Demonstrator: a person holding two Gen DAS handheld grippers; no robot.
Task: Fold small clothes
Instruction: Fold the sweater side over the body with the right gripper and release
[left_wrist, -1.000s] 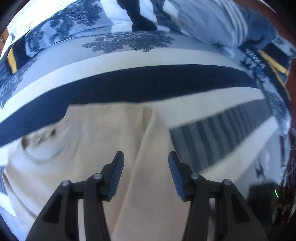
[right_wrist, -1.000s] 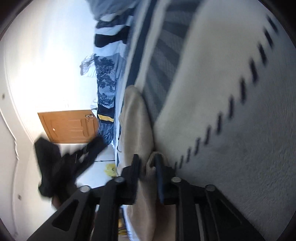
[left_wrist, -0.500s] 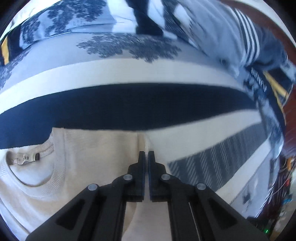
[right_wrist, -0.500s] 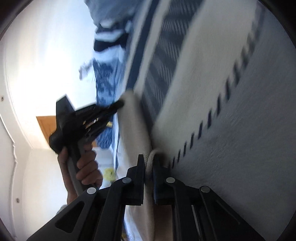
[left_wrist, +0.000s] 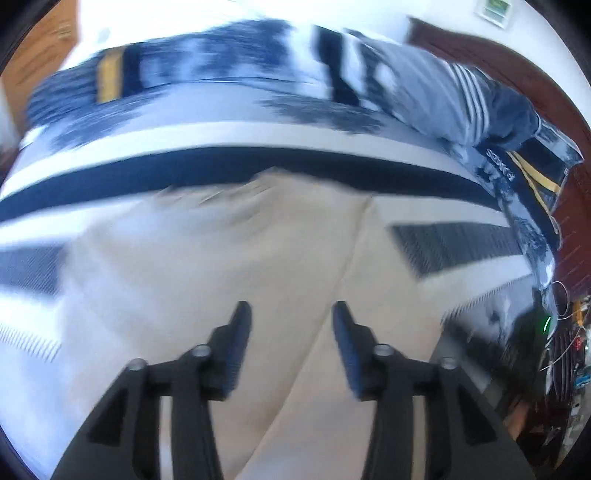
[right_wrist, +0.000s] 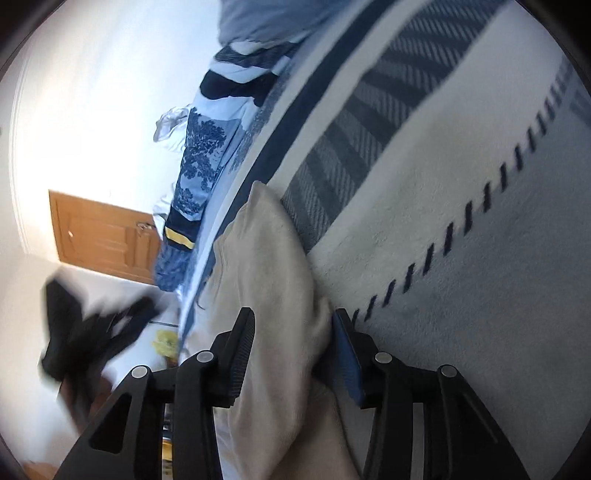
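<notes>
- My left gripper (left_wrist: 291, 314) hangs over the cream sweater (left_wrist: 207, 266); its jaws have just been opening and stand partly apart, with nothing pinched between the blue pads.
- A fold line of the sweater runs from below the left gripper up and away ahead of it, slightly to its right side.
- The sweater lies spread on the striped bedcover (left_wrist: 258, 162), whose dark navy band crosses just beyond the sweater's far edge; the view is blurred.
- Further ahead of the left gripper, a grey garment with white stripes (left_wrist: 454, 92) is heaped on the bed.
- My right gripper (right_wrist: 293, 325) has also just been opening its jaws; a folded edge of the cream sweater (right_wrist: 269, 258) sits between them, touching the right pad while the left pad stands clear of the cloth.
- Off to the right gripper's left, the left gripper (right_wrist: 85, 332) shows as a dark blur, with a wooden door (right_wrist: 99, 236) beyond.
</notes>
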